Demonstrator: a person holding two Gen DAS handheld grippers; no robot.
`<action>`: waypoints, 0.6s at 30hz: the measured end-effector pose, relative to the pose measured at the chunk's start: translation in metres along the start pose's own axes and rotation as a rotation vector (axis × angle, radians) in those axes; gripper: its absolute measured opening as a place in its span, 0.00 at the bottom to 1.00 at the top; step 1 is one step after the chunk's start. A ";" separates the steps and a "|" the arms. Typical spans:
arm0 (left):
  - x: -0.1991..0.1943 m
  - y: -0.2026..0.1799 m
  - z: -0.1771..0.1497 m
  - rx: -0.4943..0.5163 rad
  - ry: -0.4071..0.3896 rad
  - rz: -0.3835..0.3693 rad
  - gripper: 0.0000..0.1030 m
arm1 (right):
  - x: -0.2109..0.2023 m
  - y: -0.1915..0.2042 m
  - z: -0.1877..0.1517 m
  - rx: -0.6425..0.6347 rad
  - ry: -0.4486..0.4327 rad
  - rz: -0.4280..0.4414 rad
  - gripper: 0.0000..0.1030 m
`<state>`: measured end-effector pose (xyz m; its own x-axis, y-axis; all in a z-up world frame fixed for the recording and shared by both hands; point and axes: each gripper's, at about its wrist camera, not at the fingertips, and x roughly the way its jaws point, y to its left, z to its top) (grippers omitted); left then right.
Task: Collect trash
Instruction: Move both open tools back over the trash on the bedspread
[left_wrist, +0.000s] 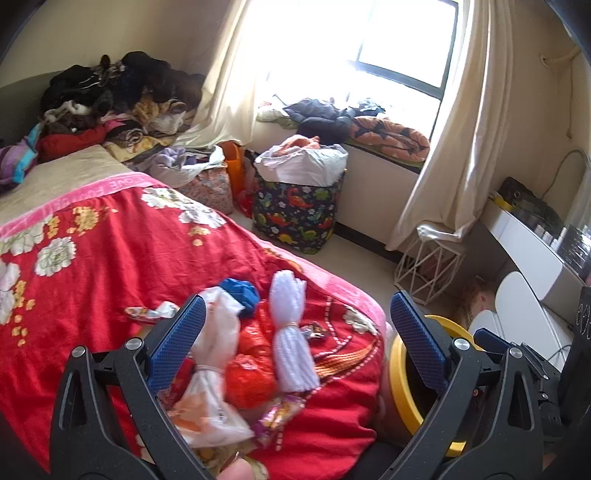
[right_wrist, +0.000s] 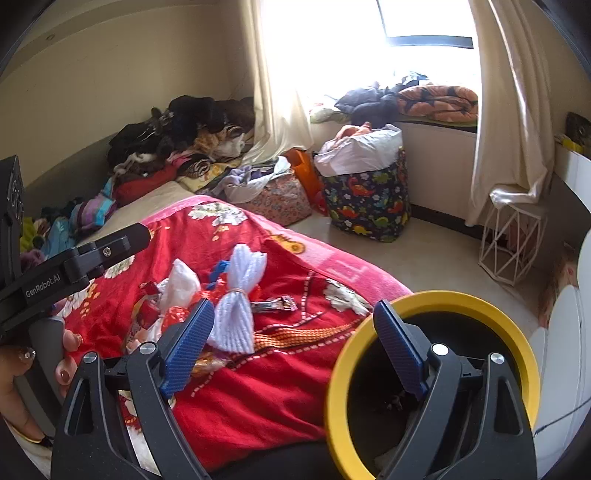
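Observation:
A heap of trash lies on the red flowered blanket (left_wrist: 92, 280): a knotted white plastic bag (left_wrist: 216, 332), an orange-red bag (left_wrist: 251, 373), a tied white fluffy bundle (left_wrist: 291, 332), a blue scrap (left_wrist: 240, 293) and candy wrappers (left_wrist: 280, 410). My left gripper (left_wrist: 297, 334) hovers open over the heap, touching nothing. A black bin with a yellow rim (right_wrist: 443, 299) stands beside the bed's corner. My right gripper (right_wrist: 293, 350) is open and empty, with one finger above the bin's mouth and the other beside the white bundle (right_wrist: 240, 295). A small shiny item (right_wrist: 275, 303) lies next to the bundle.
A hand (right_wrist: 22, 369) holds the left gripper's handle. Clothes are piled at the bed's head (left_wrist: 122, 92). A dinosaur-print bag (left_wrist: 299, 210), a white wire stool (left_wrist: 428, 266) and a white desk (left_wrist: 528, 243) stand around pale floor (right_wrist: 406, 258).

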<state>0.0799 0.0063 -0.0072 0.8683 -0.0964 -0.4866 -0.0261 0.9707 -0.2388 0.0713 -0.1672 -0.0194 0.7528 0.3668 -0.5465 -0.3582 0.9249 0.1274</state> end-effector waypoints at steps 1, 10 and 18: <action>-0.001 0.005 0.001 -0.006 -0.002 0.007 0.89 | 0.003 0.003 0.002 -0.007 0.004 0.006 0.83; -0.006 0.040 0.002 -0.028 -0.007 0.054 0.89 | 0.031 0.029 0.008 -0.060 0.041 0.044 0.83; -0.009 0.073 -0.005 -0.061 0.014 0.101 0.89 | 0.055 0.046 0.006 -0.095 0.075 0.061 0.83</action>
<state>0.0677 0.0772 -0.0246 0.8530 -0.0025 -0.5219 -0.1431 0.9606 -0.2384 0.0994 -0.1035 -0.0390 0.6860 0.4107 -0.6006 -0.4557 0.8860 0.0854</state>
